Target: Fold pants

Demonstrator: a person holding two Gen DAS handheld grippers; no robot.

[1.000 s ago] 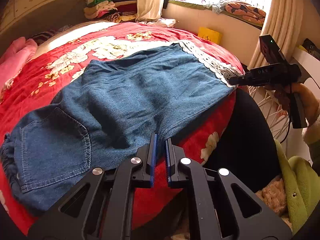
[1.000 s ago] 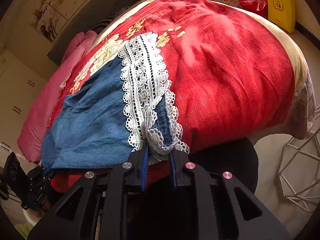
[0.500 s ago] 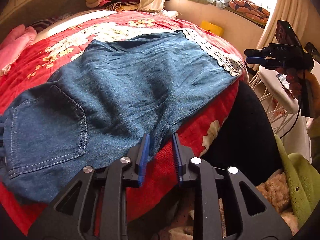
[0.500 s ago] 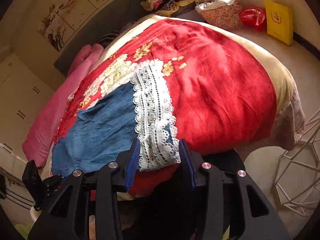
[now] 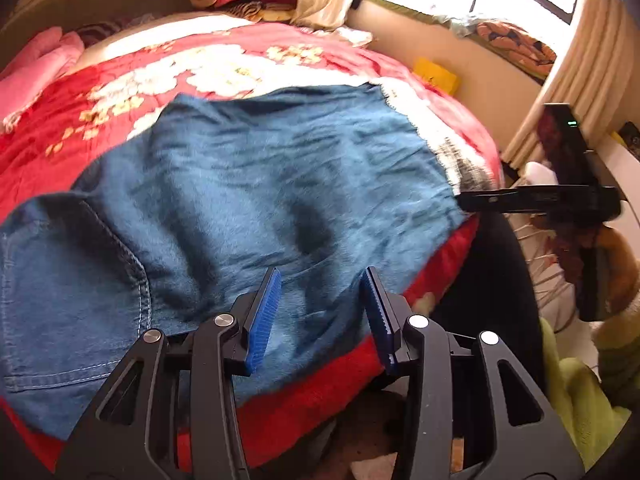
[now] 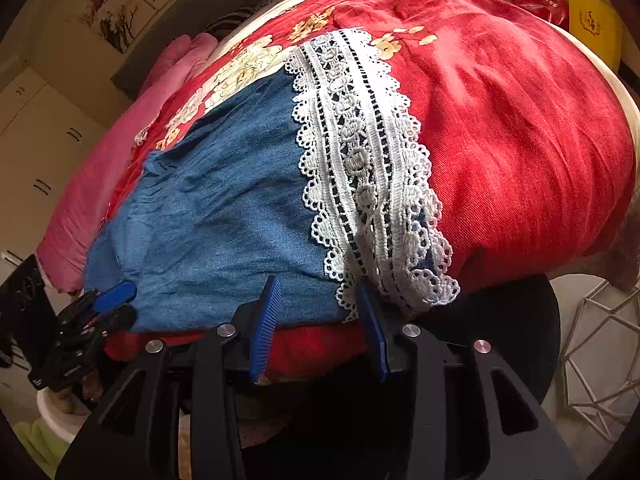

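Note:
Blue denim pants lie flat across a red flowered bedspread, back pocket at the left, white lace hem at the right. My left gripper is open at the near edge of the pants, jaws on either side of the denim, not closed on it. In the right wrist view the lace hem hangs over the bed's edge. My right gripper is open just below the hem and the denim, holding nothing. The right gripper also shows in the left wrist view.
A pink quilt lies along the far side of the bed. A yellow box and a red bag sit beyond the bed. A white wire basket stands at the right. Green cloth lies by the bed.
Both grippers have opened. The right one let go of the lace hem, which now lies on the bed. The left one spread its jaws over the near denim edge.

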